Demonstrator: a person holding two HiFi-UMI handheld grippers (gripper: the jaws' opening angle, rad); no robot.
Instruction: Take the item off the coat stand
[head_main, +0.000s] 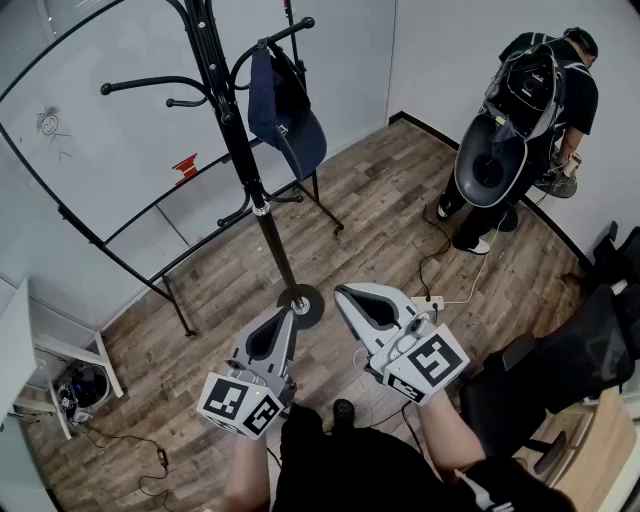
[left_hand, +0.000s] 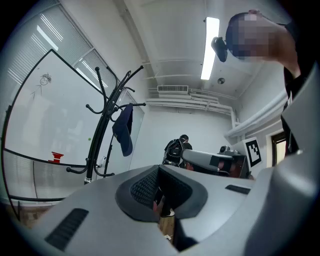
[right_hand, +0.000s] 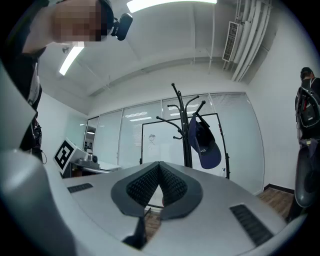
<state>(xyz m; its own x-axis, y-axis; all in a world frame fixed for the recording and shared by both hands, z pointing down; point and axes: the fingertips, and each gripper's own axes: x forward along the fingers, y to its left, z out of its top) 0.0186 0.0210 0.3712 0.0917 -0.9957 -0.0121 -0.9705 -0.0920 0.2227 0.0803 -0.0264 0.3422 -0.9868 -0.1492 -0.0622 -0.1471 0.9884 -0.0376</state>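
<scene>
1 cap (head_main: 290, 120) on coat stand (head_main: 245, 160), L gripper (head_main: 288, 316), R gripper (head_main: 343, 292), jaws together

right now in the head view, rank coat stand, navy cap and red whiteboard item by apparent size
1. coat stand, tallest by far
2. navy cap, hanging on it
3. red whiteboard item, smallest

The left hand-held gripper (left_hand: 159, 174) was seen with its jaws pressed together and nothing held between them. Beyond it, a navy cap (left_hand: 122, 132) was hung on a hook of the black coat stand (left_hand: 96, 143). A person (left_hand: 173, 150) with a backpack was seen farther back.
</scene>
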